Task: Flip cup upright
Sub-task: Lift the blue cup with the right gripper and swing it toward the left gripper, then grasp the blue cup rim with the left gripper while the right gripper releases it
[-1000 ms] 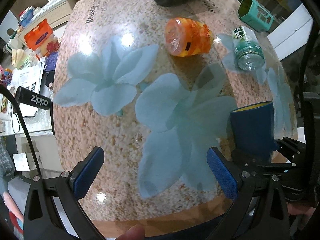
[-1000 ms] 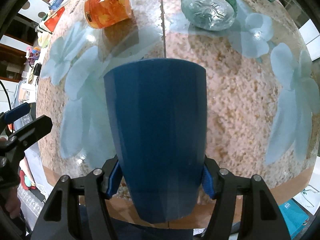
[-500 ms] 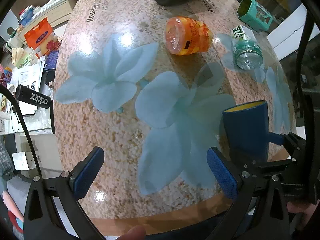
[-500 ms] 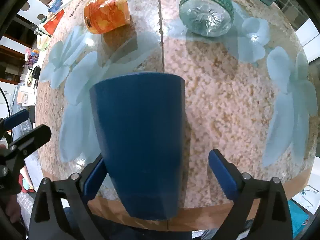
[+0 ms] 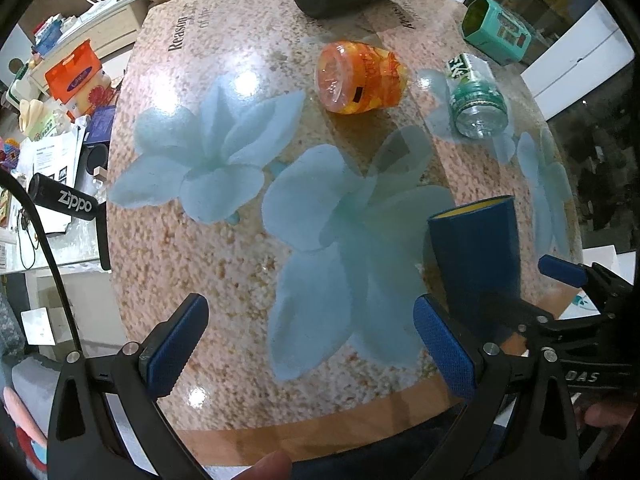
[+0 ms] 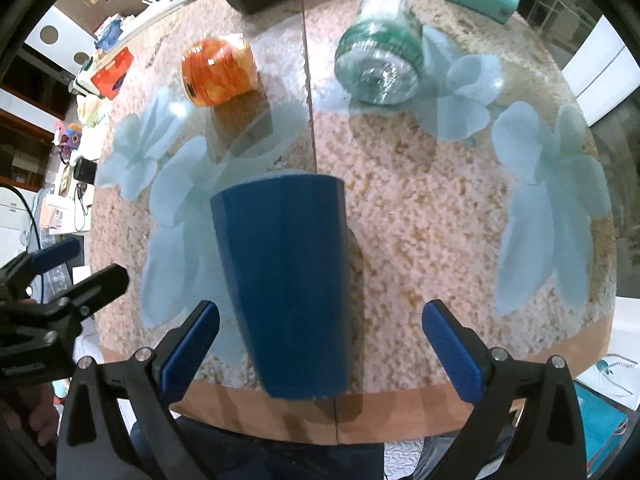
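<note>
The blue cup (image 6: 286,284) stands upright near the table's (image 5: 224,264) near edge, yellow inside showing at its rim, and the right gripper (image 6: 320,350) sits spread wide around it, pads clear of its sides. The left gripper (image 5: 308,338) hangs wide open too, holding nothing, left of the cup. Farther back lie an orange jar (image 5: 360,78) and a green bottle (image 5: 476,98), both on their sides

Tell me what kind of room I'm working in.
Probably a lived-in home room: a flower-print table carrying an orange jar and a blue cup, beside a cluttered side surface of papers and boxes.
</note>
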